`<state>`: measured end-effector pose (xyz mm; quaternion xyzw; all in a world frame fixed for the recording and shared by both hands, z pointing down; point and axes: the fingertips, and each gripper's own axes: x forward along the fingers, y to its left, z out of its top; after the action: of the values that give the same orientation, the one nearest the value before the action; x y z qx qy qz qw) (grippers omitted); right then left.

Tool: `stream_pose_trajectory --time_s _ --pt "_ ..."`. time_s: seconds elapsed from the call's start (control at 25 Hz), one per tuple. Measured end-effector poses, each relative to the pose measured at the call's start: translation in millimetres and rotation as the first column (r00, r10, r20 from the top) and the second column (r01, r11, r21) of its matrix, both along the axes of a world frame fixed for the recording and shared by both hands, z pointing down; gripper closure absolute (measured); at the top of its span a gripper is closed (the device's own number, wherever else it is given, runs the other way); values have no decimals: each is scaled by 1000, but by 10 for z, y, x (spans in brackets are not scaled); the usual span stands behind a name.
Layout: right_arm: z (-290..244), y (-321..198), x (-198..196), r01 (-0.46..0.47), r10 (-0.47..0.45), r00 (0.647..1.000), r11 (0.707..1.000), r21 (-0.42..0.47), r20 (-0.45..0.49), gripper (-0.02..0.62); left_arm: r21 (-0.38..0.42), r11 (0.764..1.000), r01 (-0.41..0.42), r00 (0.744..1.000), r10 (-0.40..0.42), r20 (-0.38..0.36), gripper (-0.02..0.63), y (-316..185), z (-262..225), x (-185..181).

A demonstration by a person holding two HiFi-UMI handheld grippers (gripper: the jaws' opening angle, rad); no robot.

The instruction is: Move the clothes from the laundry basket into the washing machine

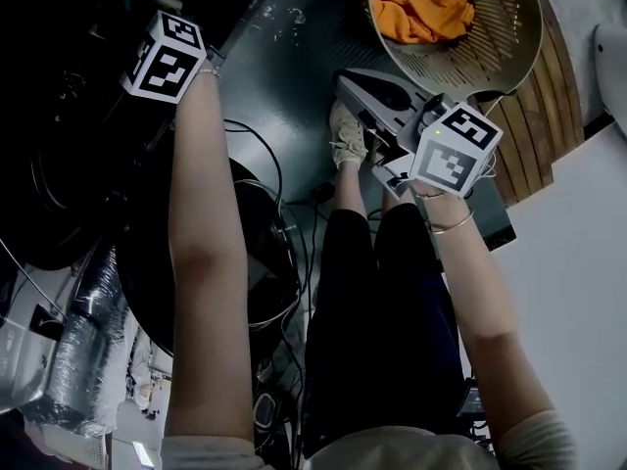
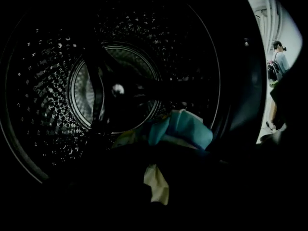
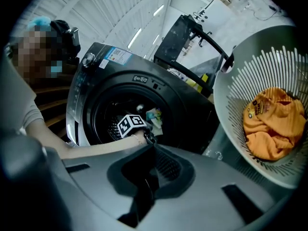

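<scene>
Looks like the loading step, roughly midway. Reaches into the mouth of the washing machine (image 3: 98,76) with the left gripper (image 3: 144,123), jaws nearly together and seemingly nipping a blue-and-pale garment (image 2: 185,129) right at the lip of the drum (image 2: 53,81) (too dim in there to swear to the grip; only a pale scrap shows where the jaws meet). Holds the right gripper (image 3: 151,153) low, between the machine and the laundry basket (image 1: 514,42), jaws pressed flat together on nothing.

Calls next, most likely, for carrying that garment past the lip and deeper into the drum, parting the jaws to let it drop, then swinging across to the basket for what lies there. Needs care that no corner trails over the door rim.

Counts out as follows: one washing machine, one drum, one laundry basket, one orange garment (image 1: 421,3) bunched in the basket, one blue-and-pale garment at the drum, two grippers. Cannot tell whether darker clothes lie inside the drum as well.
</scene>
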<state>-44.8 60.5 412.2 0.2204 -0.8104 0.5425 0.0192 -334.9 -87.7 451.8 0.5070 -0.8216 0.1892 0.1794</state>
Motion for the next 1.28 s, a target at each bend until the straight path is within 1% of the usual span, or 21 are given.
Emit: stream_pose_trajectory --time_s 0.08,0.16,0.24,0.32,0.36,0.4,0.48,0.6,0.68,0.72,0.8,0.92,0.96,1.0,1.04,1.08,1.12,1.2,1.24,1.28 --pt "14 4 -6 0 0 1000 1000 -4 1 584 -10 1000 -8 1000 8 -1 561 -79 19 -7" --pt "22 -10 -3 -3 3 1000 1000 -4 2 584 -42 999 -1 999 -1 -35 554 -86 130 16" --pt "14 -21 -6 -6 6 1000 1000 -2 4 584 -60 998 22 997 -27 -70 513 -19 222 30" --pt "-9 -31 -14 -6 6 1000 1000 3 5 584 -54 998 41 995 -46 -93 488 59 237 32" --pt "-21 -38 -15 -6 6 1000 1000 7 4 584 -49 998 45 994 -50 -102 468 92 226 38" --pt "-32 -46 -11 -7 7 1000 1000 11 0 584 -44 998 46 993 -51 -111 432 127 207 51" --pt "-55 -61 12 -9 9 1000 1000 23 -16 584 -38 998 42 990 -46 -131 399 218 160 99" --pt "-84 -143 142 -23 26 998 998 52 -56 584 -52 998 19 987 -27 -156 393 379 104 296" --pt "-77 -225 325 -42 47 994 997 58 -95 584 -57 998 -9 981 -3 -192 393 490 64 548" --pt "-54 -263 439 -51 57 990 997 57 -125 584 -58 998 -29 975 15 -221 393 550 46 706" --pt "49 -368 683 -56 69 974 996 65 -218 584 -60 994 -86 954 65 -294 393 650 37 1055" --pt "268 -588 972 -17 49 928 996 90 -369 578 -79 983 -168 918 127 -376 402 819 80 1549" --pt "354 -656 1050 -2 39 911 996 91 -411 577 -83 976 -199 903 150 -404 427 884 96 1721" --pt "458 -720 1123 12 28 894 996 87 -448 575 -84 968 -237 885 179 -431 463 938 108 1894" --pt "584 -782 1192 27 15 877 996 79 -481 559 -80 956 -282 864 217 -455 510 968 117 2063" --pt "729 -844 1256 44 -4 859 997 67 -512 509 -69 940 -335 839 265 -475 525 972 126 2226" --pt "879 -897 1303 65 -28 842 997 49 -539 449 -54 917 -394 811 320 -491 526 956 138 2381" --pt "1161 -953 1323 120 -94 811 993 6 -578 445 -34 862 -506 753 422 -505 541 915 183 2638" --pt "1306 -953 1309 150 -130 796 989 -15 -591 445 -32 838 -545 732 457 -506 570 899 214 2719" --pt "1457 -944 1280 182 -165 781 983 -34 -603 442 -32 821 -570 719 479 -504 578 880 249 2765"
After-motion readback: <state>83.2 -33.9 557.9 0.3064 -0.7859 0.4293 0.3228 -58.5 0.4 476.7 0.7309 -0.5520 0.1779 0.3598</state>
